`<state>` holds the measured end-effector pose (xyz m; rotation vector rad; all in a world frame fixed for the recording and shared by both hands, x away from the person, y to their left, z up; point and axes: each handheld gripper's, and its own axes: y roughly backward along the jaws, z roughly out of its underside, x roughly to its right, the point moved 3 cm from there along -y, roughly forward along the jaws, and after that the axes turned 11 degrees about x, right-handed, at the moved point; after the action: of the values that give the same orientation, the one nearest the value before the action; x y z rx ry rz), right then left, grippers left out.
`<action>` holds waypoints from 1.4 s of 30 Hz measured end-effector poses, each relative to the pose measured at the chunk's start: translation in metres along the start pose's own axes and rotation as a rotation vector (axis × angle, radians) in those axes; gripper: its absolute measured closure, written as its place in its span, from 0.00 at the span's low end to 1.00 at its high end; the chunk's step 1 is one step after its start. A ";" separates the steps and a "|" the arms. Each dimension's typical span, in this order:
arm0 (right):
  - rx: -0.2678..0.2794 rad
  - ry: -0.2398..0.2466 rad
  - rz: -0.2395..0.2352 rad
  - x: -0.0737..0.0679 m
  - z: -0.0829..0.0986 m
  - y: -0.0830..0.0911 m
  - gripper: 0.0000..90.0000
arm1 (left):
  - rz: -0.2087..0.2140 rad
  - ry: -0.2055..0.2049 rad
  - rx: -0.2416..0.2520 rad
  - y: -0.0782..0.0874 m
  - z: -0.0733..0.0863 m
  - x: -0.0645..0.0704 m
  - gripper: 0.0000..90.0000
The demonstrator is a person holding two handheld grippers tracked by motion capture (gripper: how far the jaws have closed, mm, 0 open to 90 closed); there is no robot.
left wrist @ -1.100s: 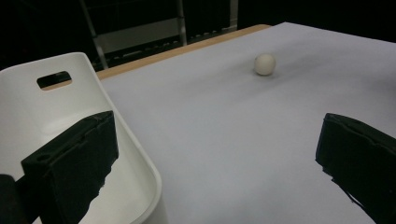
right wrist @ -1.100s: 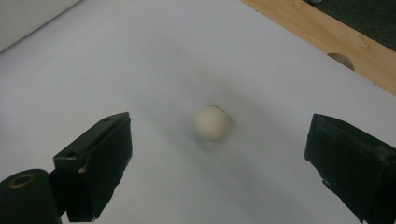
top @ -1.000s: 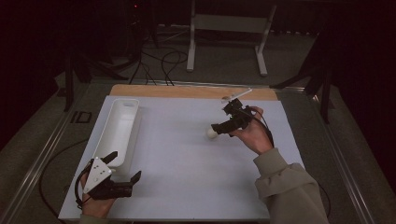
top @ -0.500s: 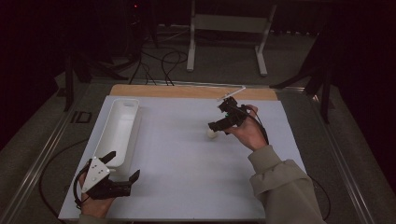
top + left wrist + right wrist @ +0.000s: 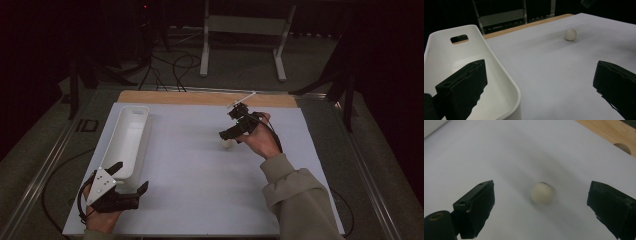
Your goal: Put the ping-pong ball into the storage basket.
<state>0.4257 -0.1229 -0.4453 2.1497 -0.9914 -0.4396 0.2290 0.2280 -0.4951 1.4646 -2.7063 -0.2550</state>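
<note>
A small cream ball (image 5: 227,143) (image 5: 541,193) (image 5: 570,34) lies on the white table sheet (image 5: 200,170), right of centre. My right gripper (image 5: 231,134) (image 5: 541,206) hovers just above it, open, its jaws wide to either side of the ball without touching it. A long white tray (image 5: 128,137) (image 5: 499,72) lies at the left of the sheet. My left gripper (image 5: 131,177) (image 5: 540,85) is held low near the table's front left corner, open and empty, one jaw over the tray's near end.
A wooden strip (image 5: 200,98) borders the sheet's far edge, with a round hole (image 5: 622,148) in it near the ball. Cables (image 5: 170,65) and a white metal stand (image 5: 245,35) are on the dark floor beyond the table.
My right gripper has dropped slightly closer over the ball. The left gripper has barely moved.
</note>
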 end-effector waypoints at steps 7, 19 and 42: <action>-0.023 -0.015 0.007 0.001 0.001 -0.010 0.09 | 0.000 0.000 0.002 0.000 0.000 0.000 0.00; -0.044 -0.040 0.008 0.004 0.004 -0.022 0.09 | 0.001 0.001 0.002 0.001 0.000 0.000 0.00; -0.089 -0.079 0.018 0.008 0.010 -0.040 0.09 | 0.004 0.006 0.008 0.001 0.000 0.000 0.00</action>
<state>0.4460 -0.1159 -0.4816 2.0562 -1.0152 -0.5536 0.2280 0.2290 -0.4947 1.4600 -2.7082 -0.2404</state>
